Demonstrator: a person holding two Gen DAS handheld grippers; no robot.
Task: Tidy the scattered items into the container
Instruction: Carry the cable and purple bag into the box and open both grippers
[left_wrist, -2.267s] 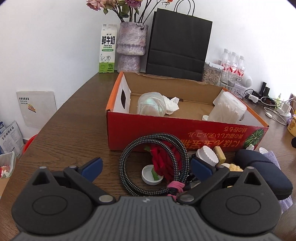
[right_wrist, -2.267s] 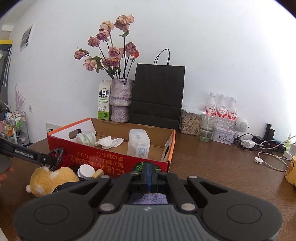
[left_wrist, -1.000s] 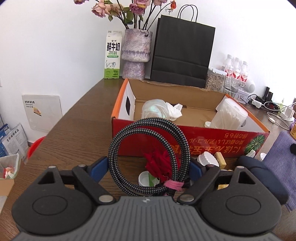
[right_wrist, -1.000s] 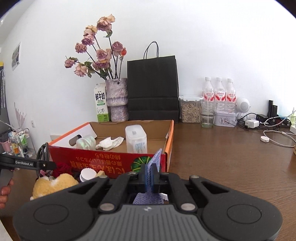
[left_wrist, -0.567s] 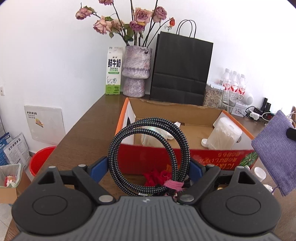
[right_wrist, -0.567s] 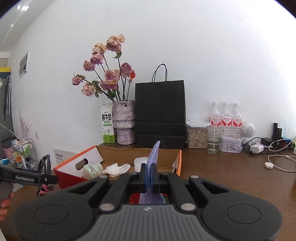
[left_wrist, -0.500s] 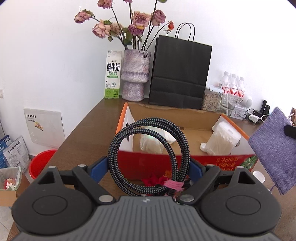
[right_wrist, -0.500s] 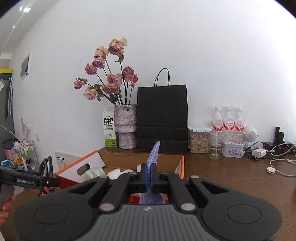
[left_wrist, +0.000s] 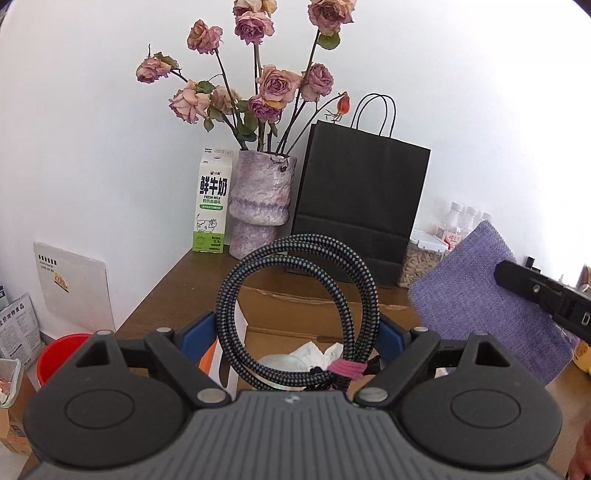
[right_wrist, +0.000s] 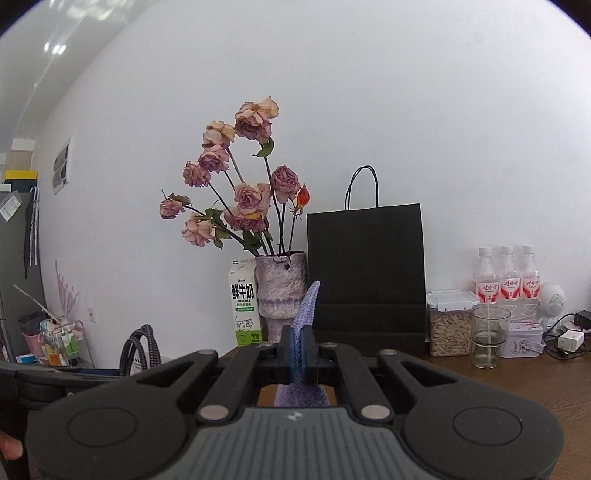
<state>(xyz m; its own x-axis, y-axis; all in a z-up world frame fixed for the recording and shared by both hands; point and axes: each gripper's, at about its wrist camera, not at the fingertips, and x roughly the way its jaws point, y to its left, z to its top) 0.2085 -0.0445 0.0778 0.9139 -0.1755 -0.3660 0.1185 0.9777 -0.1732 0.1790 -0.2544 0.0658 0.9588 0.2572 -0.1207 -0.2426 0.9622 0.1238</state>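
My left gripper (left_wrist: 297, 334) is shut on a coiled black braided cable (left_wrist: 295, 314) tied with a pink band, and holds it raised above the cardboard box (left_wrist: 314, 310). Crumpled white tissue (left_wrist: 317, 352) lies in the box below. My right gripper (right_wrist: 300, 354) is shut on a purple cloth (right_wrist: 308, 310), seen edge-on. The cloth also shows in the left wrist view (left_wrist: 491, 306), hanging at the right over the box. The cable also shows in the right wrist view (right_wrist: 142, 349) at the left.
A milk carton (left_wrist: 213, 201), a vase of dried roses (left_wrist: 262, 205) and a black paper bag (left_wrist: 360, 195) stand behind the box against the wall. A jar, a glass (right_wrist: 489, 338) and water bottles (right_wrist: 508, 282) stand at the right. A red bucket (left_wrist: 61, 356) is on the floor.
Both grippers have risen and moved forward over the box with their loads. The purple cloth has come closer to the cable. The items in front of the box have dropped out of sight.
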